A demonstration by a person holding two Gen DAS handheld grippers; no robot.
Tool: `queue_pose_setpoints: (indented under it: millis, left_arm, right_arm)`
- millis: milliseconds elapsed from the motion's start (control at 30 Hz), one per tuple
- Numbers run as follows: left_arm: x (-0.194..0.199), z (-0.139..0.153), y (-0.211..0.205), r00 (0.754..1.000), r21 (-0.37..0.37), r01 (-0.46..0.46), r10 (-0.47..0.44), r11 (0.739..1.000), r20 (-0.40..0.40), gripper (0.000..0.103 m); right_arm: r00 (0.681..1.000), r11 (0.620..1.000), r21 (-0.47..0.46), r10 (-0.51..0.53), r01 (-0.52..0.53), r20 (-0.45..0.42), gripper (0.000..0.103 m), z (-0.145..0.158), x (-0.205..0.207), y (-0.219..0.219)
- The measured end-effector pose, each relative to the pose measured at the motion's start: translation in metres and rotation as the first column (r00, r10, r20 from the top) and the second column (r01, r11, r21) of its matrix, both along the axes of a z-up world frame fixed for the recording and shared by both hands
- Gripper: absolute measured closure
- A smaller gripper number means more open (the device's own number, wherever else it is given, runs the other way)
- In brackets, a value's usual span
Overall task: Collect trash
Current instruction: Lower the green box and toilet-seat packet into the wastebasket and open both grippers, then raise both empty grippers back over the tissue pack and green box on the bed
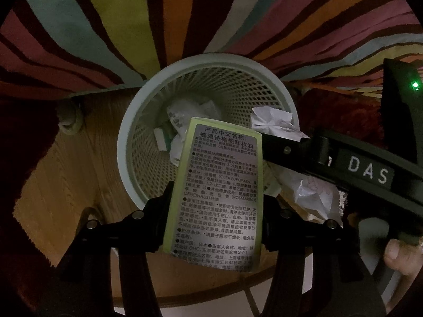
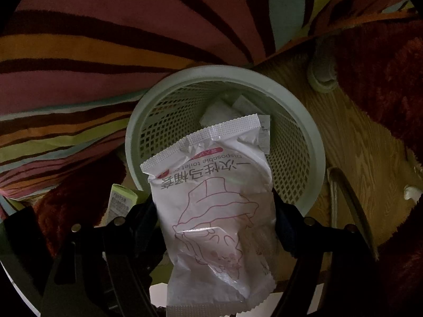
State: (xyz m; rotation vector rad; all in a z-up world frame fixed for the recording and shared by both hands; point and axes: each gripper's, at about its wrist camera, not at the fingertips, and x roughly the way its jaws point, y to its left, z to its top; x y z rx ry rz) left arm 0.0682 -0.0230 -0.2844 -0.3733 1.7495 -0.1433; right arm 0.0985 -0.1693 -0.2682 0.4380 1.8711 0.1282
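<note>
A pale green mesh waste basket (image 1: 148, 121) (image 2: 314, 142) stands on the wooden floor, with crumpled white papers (image 1: 190, 113) inside. My left gripper (image 1: 215, 198) is shut on a yellow-green box with a printed label (image 1: 219, 185), held over the basket's near rim. My right gripper (image 2: 215, 206) is shut on a white plastic packet marked as a disposable toilet cover (image 2: 214, 211), also above the basket's near edge. In the left wrist view the right gripper (image 1: 280, 145) reaches in from the right with the white packet (image 1: 272, 122). The green box (image 2: 120, 203) shows at lower left of the right wrist view.
A striped multicoloured cloth (image 1: 132, 13) hangs behind the basket. Dark red fluffy rug (image 2: 383, 92) lies beside it on the wooden floor (image 1: 66, 163). A grey castor-like foot (image 2: 322, 76) stands near the basket. A person's finger (image 1: 396, 253) grips the right tool.
</note>
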Motion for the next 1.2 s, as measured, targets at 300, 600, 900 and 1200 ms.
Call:
queue_pose_setpoints:
  millis: [300,600,900,1200]
  left_arm:
    - [0.001,-0.004,0.004,0.999,0.013,-0.035,0.035,0.999,-0.002,0.020]
    - [0.001,-0.004,0.009,0.997,-0.005,-0.074,0.074,0.997,-0.006,0.020]
    - [-0.002,0.003,0.011,0.997,-0.015,-0.072,0.072,0.997,0.014,0.020]
    - [-0.007,0.031,0.014,0.993,-0.010,-0.063,0.064,0.998,0.097,0.020]
  right_arm:
    - [0.999,0.999,0.014,-0.034,0.034,-0.030,0.008,-0.006,0.001,-0.004]
    - [0.996,0.995,-0.010,-0.094,0.094,-0.008,0.008,-0.003,-0.001,-0.017]
    - [0.997,0.997,-0.004,-0.071,0.071,0.019,0.008,0.000,-0.005,-0.013]
    - [0.989,0.996,0.035,-0.086,0.082,0.117,0.008,0.023,-0.006,-0.019]
